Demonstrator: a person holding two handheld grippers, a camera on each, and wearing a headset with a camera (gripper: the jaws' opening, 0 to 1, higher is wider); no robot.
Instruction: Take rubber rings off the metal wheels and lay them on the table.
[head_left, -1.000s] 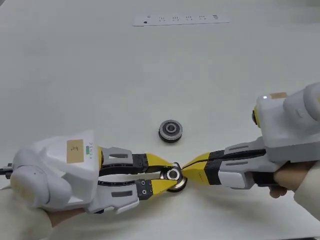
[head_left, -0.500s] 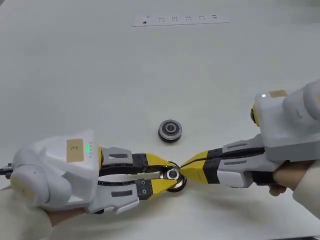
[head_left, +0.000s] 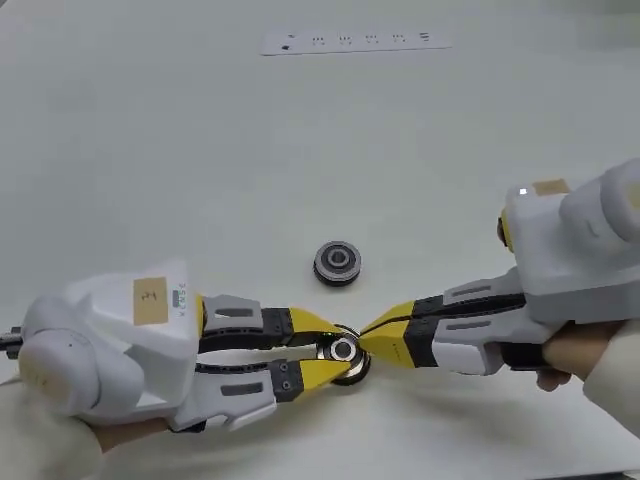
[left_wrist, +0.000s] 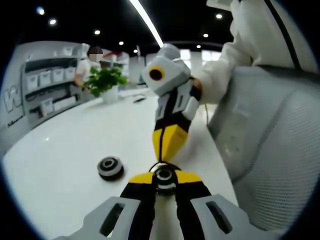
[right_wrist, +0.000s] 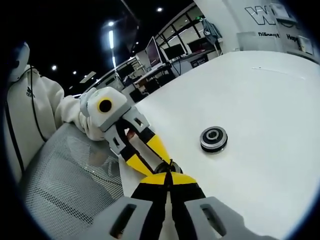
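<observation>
Here the left claw (head_left: 336, 352) clamps the wheel (head_left: 344, 350) steady, likely so the right claw (head_left: 366, 338), nipping its ring (head_left: 357, 366), can peel.

Right gripper (right_wrist: 170, 176) jaws seen pinched on wheel (right_wrist: 165, 168), gripped by left gripper (right_wrist: 155, 161) from 10 o'clock; second wheel (right_wrist: 213, 139) noted at 1 o'clock on bench (right_wrist: 265, 95).

A white power strip (head_left: 355, 41) lies flat at the far side in the head view. The left gripper view shows a leafy potted plant (left_wrist: 102, 82) beside wall shelves (left_wrist: 45, 85) and a grey mesh chair back (left_wrist: 280, 150). Dark monitors (right_wrist: 167, 50) stand behind in the right gripper view.
</observation>
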